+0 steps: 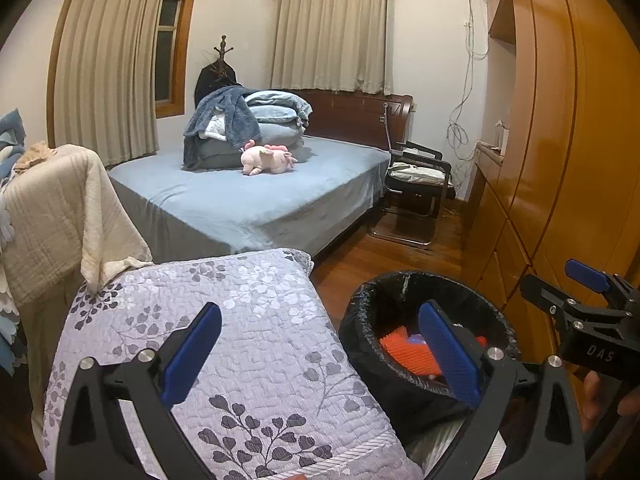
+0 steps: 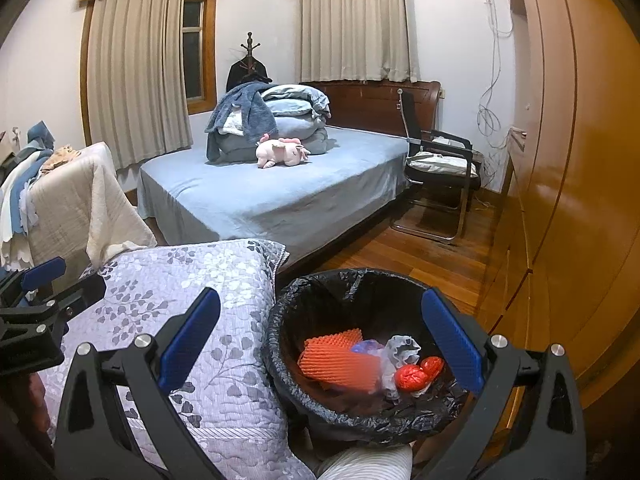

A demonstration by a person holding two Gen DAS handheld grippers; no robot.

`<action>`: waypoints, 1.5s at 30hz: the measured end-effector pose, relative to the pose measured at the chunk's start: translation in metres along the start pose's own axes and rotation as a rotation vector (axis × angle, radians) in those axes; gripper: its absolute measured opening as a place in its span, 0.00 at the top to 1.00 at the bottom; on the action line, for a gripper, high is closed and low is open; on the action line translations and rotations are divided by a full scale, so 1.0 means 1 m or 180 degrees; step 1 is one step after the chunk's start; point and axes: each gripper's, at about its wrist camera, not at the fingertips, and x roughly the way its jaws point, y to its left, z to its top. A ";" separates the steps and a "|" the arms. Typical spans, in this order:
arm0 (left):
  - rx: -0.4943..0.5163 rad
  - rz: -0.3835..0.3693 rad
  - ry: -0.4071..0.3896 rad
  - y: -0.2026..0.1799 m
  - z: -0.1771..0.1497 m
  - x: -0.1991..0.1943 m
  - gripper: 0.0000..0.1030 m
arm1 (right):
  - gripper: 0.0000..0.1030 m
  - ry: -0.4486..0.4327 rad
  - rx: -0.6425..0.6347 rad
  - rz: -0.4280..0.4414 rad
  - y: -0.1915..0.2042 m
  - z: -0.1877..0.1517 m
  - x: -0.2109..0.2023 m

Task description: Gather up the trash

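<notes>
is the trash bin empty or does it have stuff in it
Not empty: the trash bin holds an orange foam net, red wrappers and crumpled plastic at the bottom.

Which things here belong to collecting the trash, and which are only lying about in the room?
For the job:
- bin, black liner
- orange foam net
- red wrappers
- left gripper, open
- right gripper, open

Just lying about:
- pink plush toy
- folded bedding
- floral quilt
- chair

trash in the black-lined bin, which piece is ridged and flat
The orange ribbed foam sheet, left side of the black-lined bin; the shiny red crumpled wrappers and pale crumpled plastic are balled up.
</notes>
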 end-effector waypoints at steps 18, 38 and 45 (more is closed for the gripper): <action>0.0010 0.0026 0.0020 0.001 -0.001 0.000 0.06 | 0.05 -0.0008 -0.0018 0.0002 0.004 -0.001 0.000; 0.0009 0.0031 0.0017 0.002 0.000 0.000 0.06 | 0.05 -0.0003 -0.0024 0.0016 0.009 -0.002 0.001; 0.0009 0.0035 0.0016 0.002 0.000 0.000 0.06 | 0.05 -0.0003 -0.0028 0.0014 0.010 -0.002 0.000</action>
